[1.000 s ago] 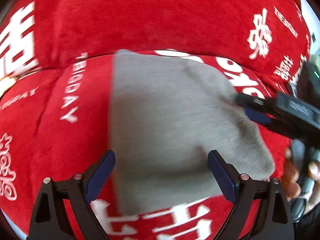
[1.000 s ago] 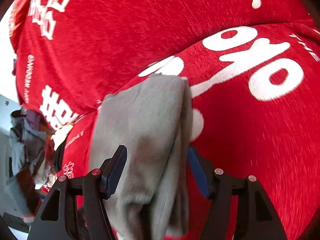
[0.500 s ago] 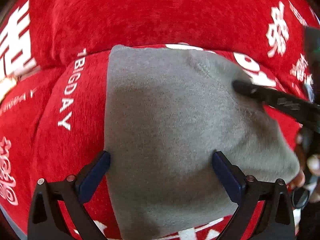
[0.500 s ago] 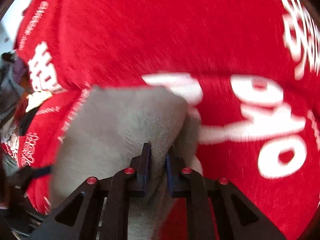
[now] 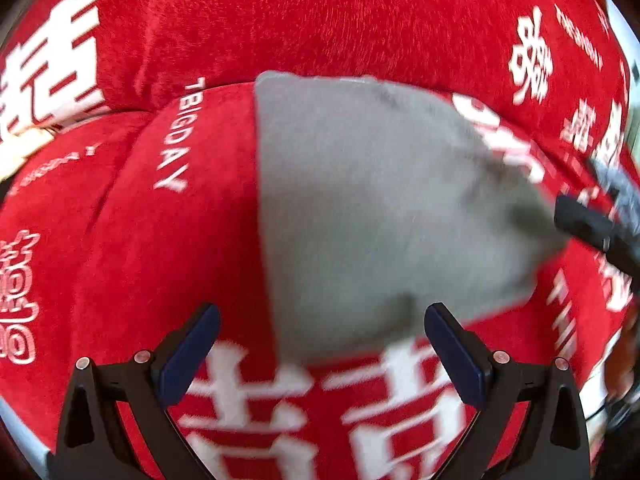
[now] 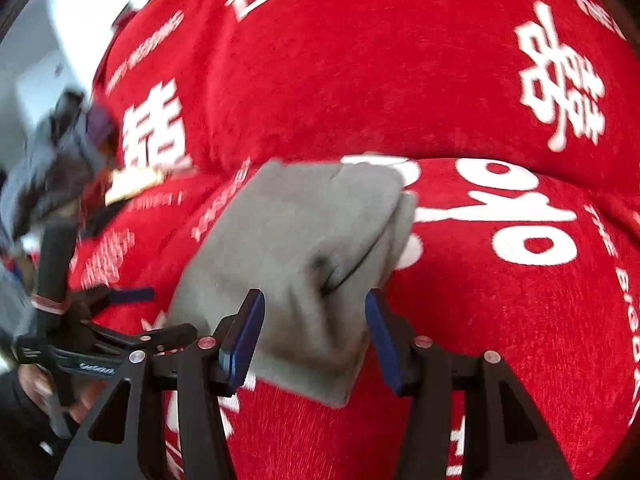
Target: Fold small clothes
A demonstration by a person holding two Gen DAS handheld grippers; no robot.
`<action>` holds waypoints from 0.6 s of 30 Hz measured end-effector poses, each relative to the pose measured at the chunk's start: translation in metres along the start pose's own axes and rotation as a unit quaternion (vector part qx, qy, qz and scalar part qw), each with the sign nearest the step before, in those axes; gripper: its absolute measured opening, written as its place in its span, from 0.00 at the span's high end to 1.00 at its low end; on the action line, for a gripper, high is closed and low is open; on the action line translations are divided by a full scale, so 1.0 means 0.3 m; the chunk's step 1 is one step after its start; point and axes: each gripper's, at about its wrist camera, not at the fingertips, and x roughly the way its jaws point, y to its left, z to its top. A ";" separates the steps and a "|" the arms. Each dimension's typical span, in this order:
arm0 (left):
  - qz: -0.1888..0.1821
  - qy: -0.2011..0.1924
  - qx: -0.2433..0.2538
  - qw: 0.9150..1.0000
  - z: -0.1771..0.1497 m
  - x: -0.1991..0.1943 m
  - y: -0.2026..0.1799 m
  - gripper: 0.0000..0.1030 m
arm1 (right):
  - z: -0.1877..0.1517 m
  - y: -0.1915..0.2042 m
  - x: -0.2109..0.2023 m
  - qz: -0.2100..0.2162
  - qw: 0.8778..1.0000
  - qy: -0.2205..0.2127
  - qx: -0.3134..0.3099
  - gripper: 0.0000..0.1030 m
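A small grey garment [image 5: 376, 216], already doubled over on itself, is seen lying on a red plush cover [image 5: 320, 20] printed with white characters, at the front of a seat cushion just below the fold where the backrest begins. The left gripper [image 5: 322, 350] is held above the garment's near edge with its jaws spread as wide as they go and nothing between them; no cloth is touched by its blue pads. The right gripper [image 6: 314, 332] is seen at the garment's right-hand side, where the stacked layers show as a thick folded edge; its jaws have just been opening and now stand half apart, with the cloth lying between and below them but not visibly pressed by either pad, so the grip is judged to be released. The garment is judged to be light, soft and limp, a fleecy knit that will sag and unfold if lifted by a single layer. It is not fragile, and it is likely to cling a little to the plush rather than slide. A hold is best taken at a corner or along the thick folded edge, with all layers pinched together, so that the fold already made is kept. The opposite edge is best pinned or lifted at the same time by the other gripper.
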 end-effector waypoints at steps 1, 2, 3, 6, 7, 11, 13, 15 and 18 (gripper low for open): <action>0.007 0.001 0.009 1.000 -0.021 0.004 0.003 0.01 | -0.005 0.022 0.023 -0.002 1.000 0.011 -0.011 0.45; 0.019 0.002 0.017 1.000 -0.041 0.011 0.009 0.01 | -0.004 0.028 0.035 -0.003 1.000 0.015 -0.014 0.45; 0.029 0.003 0.021 0.999 -0.051 0.021 0.016 0.01 | -0.009 0.035 0.049 -0.006 1.000 0.018 -0.020 0.45; 0.054 0.002 0.015 0.998 -0.037 0.065 0.046 0.01 | -0.008 0.037 0.103 -0.014 0.999 0.043 -0.017 0.59; 0.048 0.003 0.006 0.999 -0.029 0.077 0.061 0.01 | -0.008 0.030 0.108 -0.011 0.999 0.049 -0.008 0.70; 0.016 0.006 -0.068 0.998 -0.014 0.073 0.149 0.01 | -0.019 0.013 0.047 -0.013 0.999 0.034 0.014 0.91; -0.014 0.001 -0.123 0.992 -0.021 0.064 0.218 0.01 | -0.044 -0.006 0.042 -0.015 0.999 0.042 0.024 0.92; -0.028 0.000 -0.146 0.989 -0.028 0.057 0.247 0.01 | -0.089 -0.029 0.076 -0.020 0.997 0.064 0.038 0.93; -0.010 0.008 -0.131 0.991 -0.039 0.052 0.230 0.01 | -0.136 -0.032 0.098 -0.015 0.996 0.070 0.049 0.93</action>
